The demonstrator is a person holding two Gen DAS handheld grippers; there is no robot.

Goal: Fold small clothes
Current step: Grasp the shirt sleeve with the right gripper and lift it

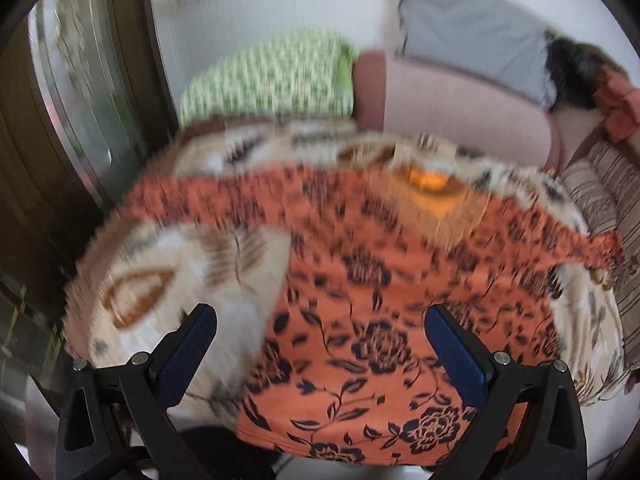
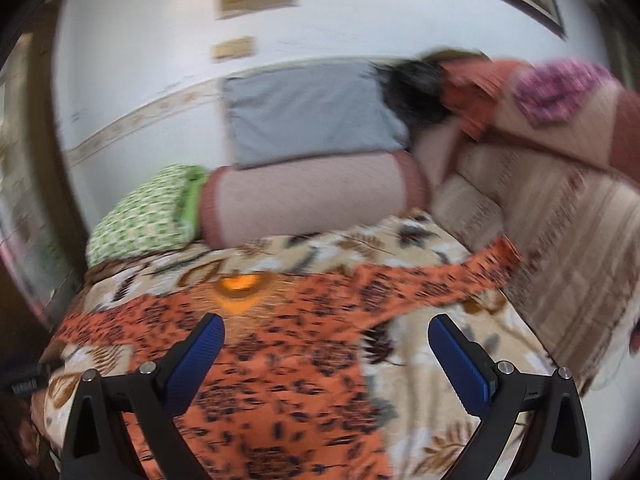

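The orange floral garment is lying spread flat and unfolded on the patterned bed cover (both views are blurring), while the left gripper and right gripper are hovering with fingers wide, holding nothing.

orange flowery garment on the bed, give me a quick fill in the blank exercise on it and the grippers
1. The orange garment lies spread on a ____-patterned blanket.
2. The left gripper and the right gripper both stand ____, holding nothing.
3. The pads on the gripper fingers are coloured ____.
4. Behind the blanket, beside the pink bolster, lies a ____-and-white pillow.

Missing words: leaf; open; blue; green
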